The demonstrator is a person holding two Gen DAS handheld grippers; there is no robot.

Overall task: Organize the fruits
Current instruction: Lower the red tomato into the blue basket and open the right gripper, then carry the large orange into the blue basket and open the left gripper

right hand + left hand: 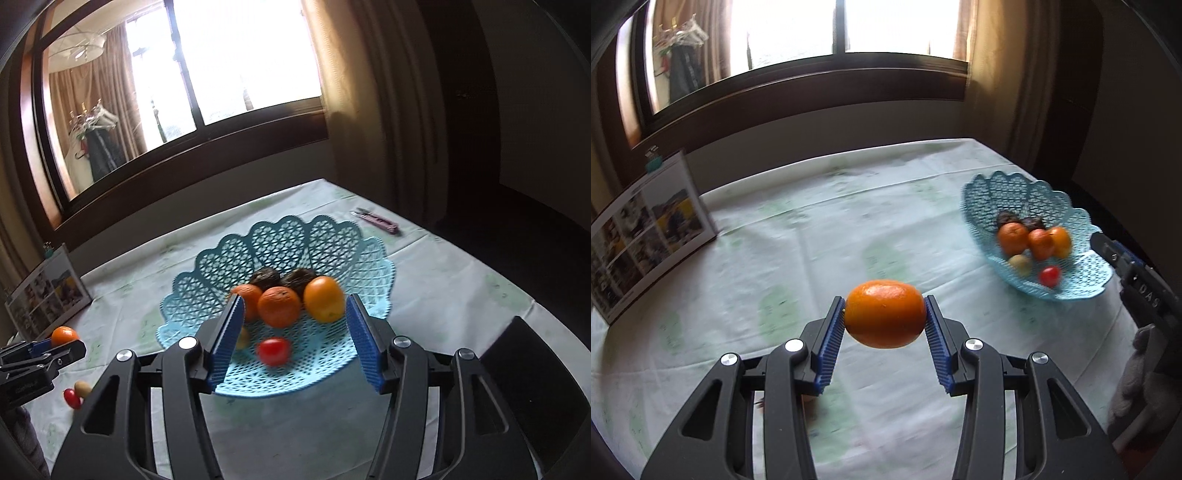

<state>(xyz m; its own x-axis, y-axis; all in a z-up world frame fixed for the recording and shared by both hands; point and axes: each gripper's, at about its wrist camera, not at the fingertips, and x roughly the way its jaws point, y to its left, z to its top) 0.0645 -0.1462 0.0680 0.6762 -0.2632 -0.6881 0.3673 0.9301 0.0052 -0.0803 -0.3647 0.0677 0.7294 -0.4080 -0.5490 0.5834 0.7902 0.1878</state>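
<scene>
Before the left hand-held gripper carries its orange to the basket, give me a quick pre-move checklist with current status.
1. Grip: left hand-held gripper shut on the orange, both pads touching it: ok.
2. Orange lifted off the tablecloth: ok.
3. Path to the blue basket free of objects on the cloth: ok.
4. Right hand-held gripper hangs open and empty over the basket's near side, in the drop zone: not ok.
5. Landing room: front of the basket holds only a small red fruit and a yellowish one: ok.
6. Grip firmness: cannot tell.
</scene>
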